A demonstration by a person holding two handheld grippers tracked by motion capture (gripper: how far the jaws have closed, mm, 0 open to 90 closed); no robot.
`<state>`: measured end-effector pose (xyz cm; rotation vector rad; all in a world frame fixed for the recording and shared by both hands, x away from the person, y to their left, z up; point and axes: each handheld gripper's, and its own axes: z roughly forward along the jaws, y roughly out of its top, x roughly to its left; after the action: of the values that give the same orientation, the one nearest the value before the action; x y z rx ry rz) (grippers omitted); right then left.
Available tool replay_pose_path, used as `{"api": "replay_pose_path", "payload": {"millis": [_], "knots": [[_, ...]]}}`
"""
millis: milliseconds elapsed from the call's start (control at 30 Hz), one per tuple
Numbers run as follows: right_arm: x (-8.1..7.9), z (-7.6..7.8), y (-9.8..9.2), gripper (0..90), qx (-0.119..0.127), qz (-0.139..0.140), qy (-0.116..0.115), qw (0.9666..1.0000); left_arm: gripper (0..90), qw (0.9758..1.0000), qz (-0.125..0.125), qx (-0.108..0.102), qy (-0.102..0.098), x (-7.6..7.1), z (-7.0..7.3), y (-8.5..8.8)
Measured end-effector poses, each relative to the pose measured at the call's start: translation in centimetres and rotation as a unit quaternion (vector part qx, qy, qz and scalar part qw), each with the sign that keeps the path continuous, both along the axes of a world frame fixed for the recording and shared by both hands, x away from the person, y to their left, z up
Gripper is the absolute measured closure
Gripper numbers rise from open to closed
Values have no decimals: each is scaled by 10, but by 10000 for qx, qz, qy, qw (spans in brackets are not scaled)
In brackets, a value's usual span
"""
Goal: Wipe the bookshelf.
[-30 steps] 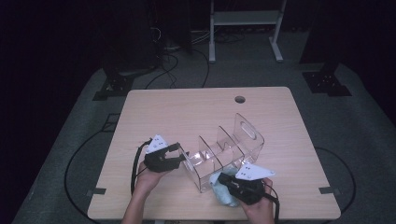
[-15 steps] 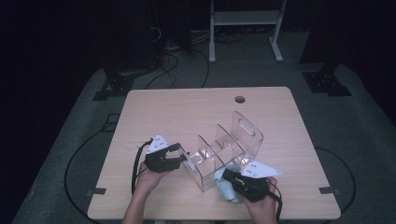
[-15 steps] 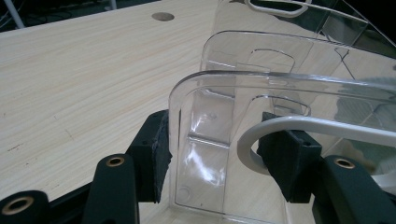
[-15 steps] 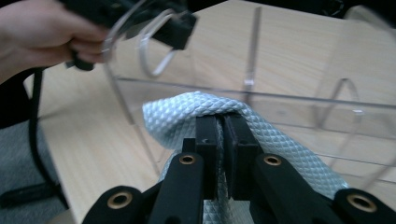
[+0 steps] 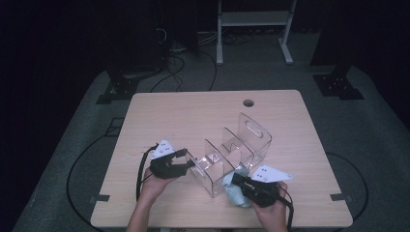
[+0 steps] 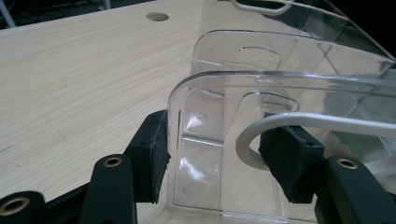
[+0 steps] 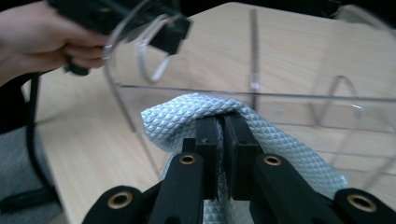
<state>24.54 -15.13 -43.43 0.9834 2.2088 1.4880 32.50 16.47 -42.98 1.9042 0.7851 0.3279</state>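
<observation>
While our right gripper (image 5: pixel 235 178) stays at the near edge of the table (image 5: pixel 159 116), its jaws are pinched tight on one pale blue cloth (image 5: pixel 237 191), which bunches around the pads beside the near right side of the clear rack (image 5: pixel 229 152). From the right gripper view the cloth (image 7: pixel 201 116) folds over both closed jaws, just before the rack's wall (image 7: pixel 261 100).

Our left gripper (image 5: pixel 189 160) straddles the rack's near left panel; its jaws have just been opening a little, and in the left gripper view the left pad (image 6: pixel 156 149) lies against the panel (image 6: pixel 205 154) while the right one stands slightly off it (so we see no firm clamp).

Compared with a second ago, the rack has turned slightly and the right hand (image 5: pixel 270 210) has crept rightward.

We count two grippers, one cloth, one rack with four upright panels, and one round hole (image 5: pixel 248 103) at the table's far edge.
</observation>
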Motion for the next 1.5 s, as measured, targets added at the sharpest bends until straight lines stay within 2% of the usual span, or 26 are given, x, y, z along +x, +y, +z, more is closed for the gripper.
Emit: {"api": "replay_pose_path", "payload": {"millis": [100,167,300,333,400,533,600,700,800,833,867,1000,1067,1167,1233,1300,1333,1400,1500], "knots": [[3,-1,-7,849,32,-206,35,9998,431,10000,-41,-5,-30,-1,0,-3],[2,-2,-6,848,50,-219,41,9997,429,10000,-51,11,-29,0,0,-3],[-5,-3,5,848,92,60,105,9999,430,10000,-56,5,-28,0,0,-3],[-7,-3,10,848,39,156,80,9998,430,10000,-63,13,-33,0,0,-2],[-5,-2,8,847,-12,142,21,9999,431,10000,-57,3,-32,-1,0,-2],[2,0,-6,847,105,-117,51,9999,422,9999,-116,-41,-12,-1,0,-3],[0,-1,-4,848,85,-151,38,9998,423,9999,-115,-35,-20,0,-1,-3],[-5,-1,4,848,94,-2,41,9999,426,9999,-92,28,-40,0,0,-3],[-11,-1,14,848,146,273,93,9995,427,10000,-88,2,-35,-1,0,-3],[-12,0,15,848,114,288,60,9995,427,10000,-88,9,-32,-1,0,-3],[-11,1,15,848,44,281,7,9996,427,9999,-93,24,-35,-1,0,-3],[-6,4,3,849,183,45,12,9998,427,9999,-107,2,-26,-1,0,-3],[-8,3,5,848,159,27,-13,9999,427,9999,-95,17,-36,-1,0,-5],[-14,2,15,848,190,210,1,9996,427,9999,-92,28,-42,-1,0,-5],[-18,1,23,848,190,433,48,9989,428,9999,-94,30,-43,-1,0,-4],[-20,1,27,849,102,508,7,9987,429,9999,-110,33,-37,-1,0,-4],[-19,1,26,849,84,509,-18,9987,429,9999,-111,36,-32,-1,0,-3],[-14,3,17,849,107,340,-65,9993,429,9999,-104,22,-32,-1,0,-3],[-9,2,7,850,213,139,-1,9997,429,9999,-96,20,-40,-1,0,-5]]}}
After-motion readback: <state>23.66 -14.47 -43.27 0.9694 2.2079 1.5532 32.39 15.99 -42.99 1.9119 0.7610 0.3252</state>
